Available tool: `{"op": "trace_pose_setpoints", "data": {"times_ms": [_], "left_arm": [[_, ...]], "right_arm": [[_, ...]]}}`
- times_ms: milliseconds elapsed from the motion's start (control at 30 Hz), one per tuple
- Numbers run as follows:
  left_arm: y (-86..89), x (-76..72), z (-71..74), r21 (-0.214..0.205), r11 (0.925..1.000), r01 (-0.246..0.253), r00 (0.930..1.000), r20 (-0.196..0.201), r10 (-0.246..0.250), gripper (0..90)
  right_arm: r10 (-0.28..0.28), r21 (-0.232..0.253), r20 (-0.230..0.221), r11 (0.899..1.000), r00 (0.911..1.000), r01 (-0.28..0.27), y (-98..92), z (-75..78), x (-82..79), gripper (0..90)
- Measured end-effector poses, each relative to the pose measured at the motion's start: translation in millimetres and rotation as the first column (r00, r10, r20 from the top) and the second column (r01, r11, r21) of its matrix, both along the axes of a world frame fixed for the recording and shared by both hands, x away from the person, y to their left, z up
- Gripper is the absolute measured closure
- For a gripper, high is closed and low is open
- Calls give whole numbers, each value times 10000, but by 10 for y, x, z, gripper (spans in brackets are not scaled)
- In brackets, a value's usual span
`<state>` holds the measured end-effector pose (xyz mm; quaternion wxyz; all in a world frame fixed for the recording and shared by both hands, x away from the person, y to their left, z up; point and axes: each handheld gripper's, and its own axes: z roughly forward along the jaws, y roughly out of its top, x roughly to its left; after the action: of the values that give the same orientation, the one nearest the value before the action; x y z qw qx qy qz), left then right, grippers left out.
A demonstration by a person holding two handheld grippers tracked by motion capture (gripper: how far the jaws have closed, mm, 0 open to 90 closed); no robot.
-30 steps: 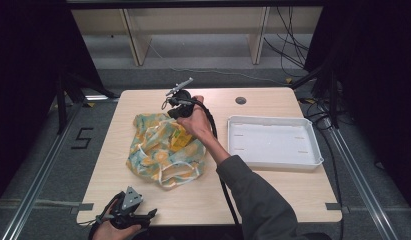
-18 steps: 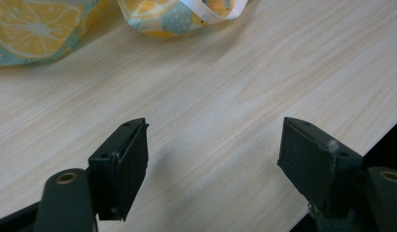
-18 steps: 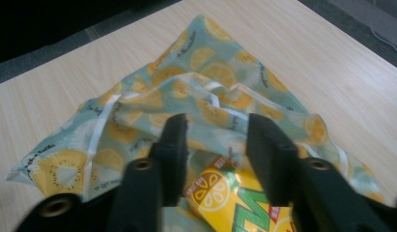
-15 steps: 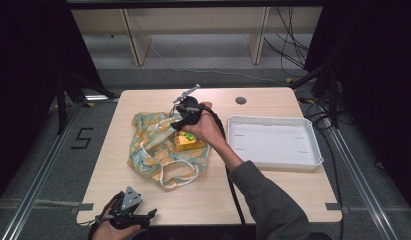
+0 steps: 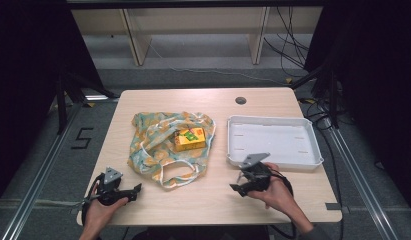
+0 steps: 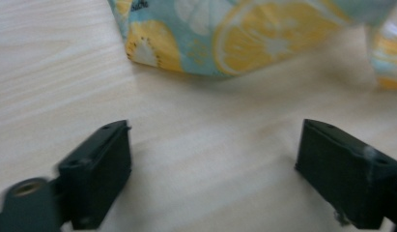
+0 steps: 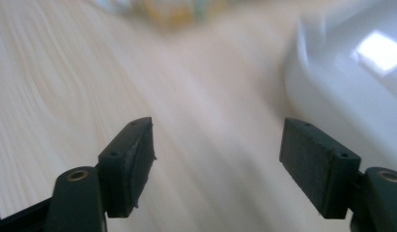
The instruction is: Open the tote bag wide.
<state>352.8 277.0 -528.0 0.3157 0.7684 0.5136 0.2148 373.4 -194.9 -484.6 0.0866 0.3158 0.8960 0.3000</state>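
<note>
A cloth bag printed with lemons on pale blue lies crumpled at the table's middle left, its loop handles toward the front. A yellow carton lies on top of the bag's right part. My left gripper rests at the front left corner, open, nothing between its jaws; the bag's edge lies just beyond it. My right gripper is at the front of the table, right of middle, open and empty. The table's wood shows between its fingers.
A white shallow tray stands at the right, just behind the right gripper; its blurred rim shows in the right gripper view. A round cable hole sits near the far edge. Shelves and cables stand beyond the table.
The right hand has pulled back from the bag at the far middle to the front edge. The bag has spread open and the yellow carton now lies uncovered on it. The left gripper stayed put.
</note>
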Motion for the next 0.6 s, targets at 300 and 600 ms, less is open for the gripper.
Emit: {"op": "trace_pose_setpoints", "data": {"times_ms": [300,600], "left_arm": [[-10,65,-13,-216,9980,-589,9983,-4,589,0],[-9,64,-12,-209,9981,-586,9983,-7,586,0]], "right_arm": [[-744,1151,1234,9915,9896,602,-498,-351,-180,151],[-1515,1104,1439,9845,9779,1362,-551,-352,-148,147]]}}
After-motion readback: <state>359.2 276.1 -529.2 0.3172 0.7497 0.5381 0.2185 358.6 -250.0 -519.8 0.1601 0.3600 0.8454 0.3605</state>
